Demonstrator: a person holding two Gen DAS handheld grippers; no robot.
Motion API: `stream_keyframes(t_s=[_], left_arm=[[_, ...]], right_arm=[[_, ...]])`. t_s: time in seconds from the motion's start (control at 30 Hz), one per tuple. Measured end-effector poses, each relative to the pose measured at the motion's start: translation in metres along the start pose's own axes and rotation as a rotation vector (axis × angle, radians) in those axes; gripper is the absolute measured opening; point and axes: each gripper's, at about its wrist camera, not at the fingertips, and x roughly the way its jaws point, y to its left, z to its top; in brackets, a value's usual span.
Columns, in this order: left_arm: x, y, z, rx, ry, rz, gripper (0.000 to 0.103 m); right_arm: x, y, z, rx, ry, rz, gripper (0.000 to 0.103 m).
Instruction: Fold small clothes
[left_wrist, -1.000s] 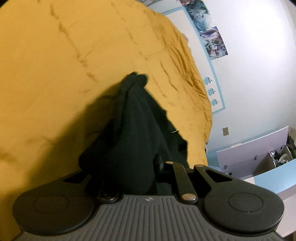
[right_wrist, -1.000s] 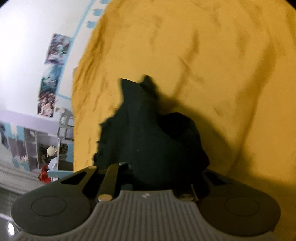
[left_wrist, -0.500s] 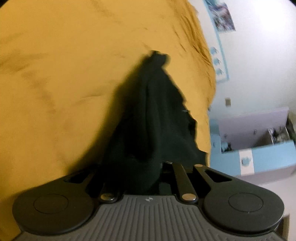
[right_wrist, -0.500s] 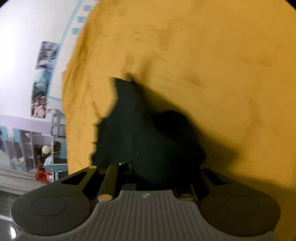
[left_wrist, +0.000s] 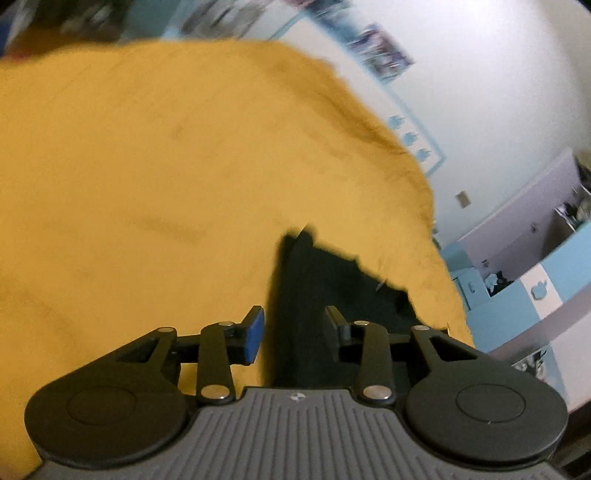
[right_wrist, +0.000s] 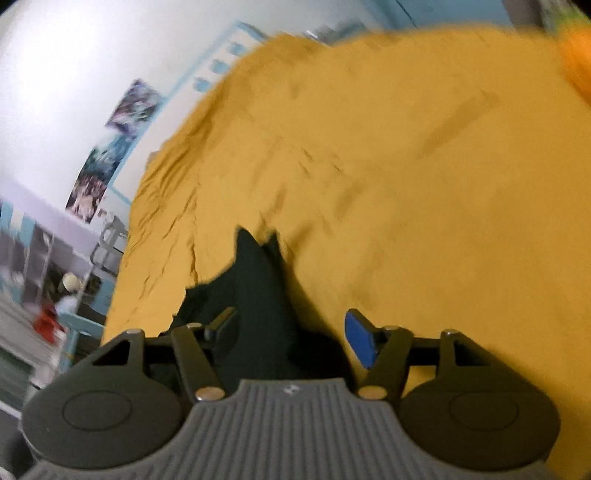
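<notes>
A small black garment lies bunched on the yellow bedspread. In the left wrist view my left gripper is open, its jaws spread on either side of the cloth. A blue pad shows on the left finger. In the right wrist view the same garment lies between the spread jaws of my open right gripper, with a blue pad showing on the right finger. Both views are motion-blurred.
The yellow bedspread fills most of both views. A white wall with posters lies beyond the bed edge. Blue and white storage boxes stand at the right in the left wrist view. Shelving stands at the left in the right wrist view.
Both grippers have opened and let go of the black garment. The cloth has dropped from hanging in the jaws to lying lower on the bedspread. Both cameras have tilted up.
</notes>
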Motion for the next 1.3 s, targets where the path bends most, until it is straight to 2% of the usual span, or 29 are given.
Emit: stream_keyframes(t_s=[0.03,0.1,0.23,0.3,0.47,0.57,0.6,0.73,0.77,0.8,0.83,0.87,0.9,1.0,1.07,1.13,1.17,1.2,1.23,1.3], left_arm=[[0.016,-0.01,0.008,0.05,-0.028,0.008,0.046],[0.048,-0.027,0.02,0.139,-0.046,0.025,0.049],[0.12,-0.053,0.04,0.275,-0.002,0.074,0.05],[0.147,-0.052,0.044,0.284,0.037,0.093,0.05],[0.194,-0.043,0.043,0.304,0.123,0.145,0.05],[0.209,-0.04,0.038,0.31,0.161,0.131,0.05],[0.21,-0.04,0.037,0.306,0.17,0.124,0.05],[0.216,-0.038,0.035,0.321,0.176,0.123,0.054],[0.219,-0.037,0.036,0.324,0.178,0.12,0.054],[0.218,-0.038,0.037,0.331,0.175,0.125,0.047],[0.218,-0.04,0.036,0.342,0.169,0.134,0.035],[0.217,-0.04,0.036,0.356,0.163,0.147,0.027],[0.215,-0.041,0.035,0.375,0.151,0.163,0.011],[0.203,-0.045,0.034,0.396,0.078,0.148,0.01],[0.19,-0.053,0.031,0.429,0.004,0.143,0.01],[0.175,-0.058,0.033,0.405,-0.081,0.129,0.007],[0.171,-0.058,0.035,0.387,-0.123,0.146,0.007],[0.173,-0.054,0.04,0.362,-0.133,0.169,0.006],[0.179,-0.046,0.044,0.32,-0.111,0.174,0.006],[0.195,-0.031,0.048,0.244,-0.048,0.187,0.006]], right_arm=[[0.011,0.012,0.006,-0.039,-0.011,0.002,0.063],[0.051,0.041,0.024,-0.121,-0.003,0.007,0.063],[0.113,0.08,0.038,-0.292,-0.011,-0.061,0.063],[0.14,0.09,0.042,-0.362,-0.021,-0.092,0.063],[0.175,0.1,0.044,-0.484,-0.076,-0.152,0.063],[0.196,0.1,0.044,-0.499,-0.046,-0.122,0.063],[0.207,0.102,0.042,-0.543,-0.028,-0.113,0.063],[0.227,0.106,0.04,-0.593,0.001,-0.133,0.061],[0.232,0.104,0.041,-0.588,0.012,-0.141,0.054],[0.237,0.103,0.042,-0.579,0.026,-0.142,0.038],[0.242,0.101,0.041,-0.575,0.035,-0.155,0.032],[0.24,0.1,0.038,-0.57,0.019,-0.173,0.019],[0.237,0.101,0.035,-0.557,0.011,-0.174,0.012],[0.231,0.097,0.037,-0.518,-0.015,-0.152,0.008],[0.221,0.1,0.039,-0.509,-0.063,-0.134,0.007],[0.213,0.105,0.038,-0.516,-0.113,-0.119,0.005],[0.213,0.105,0.038,-0.516,-0.113,-0.119,0.004],[0.212,0.108,0.038,-0.522,-0.152,-0.125,0.002],[0.216,0.108,0.038,-0.526,-0.159,-0.152,0.001],[0.229,0.1,0.041,-0.49,-0.122,-0.188,0.0]])
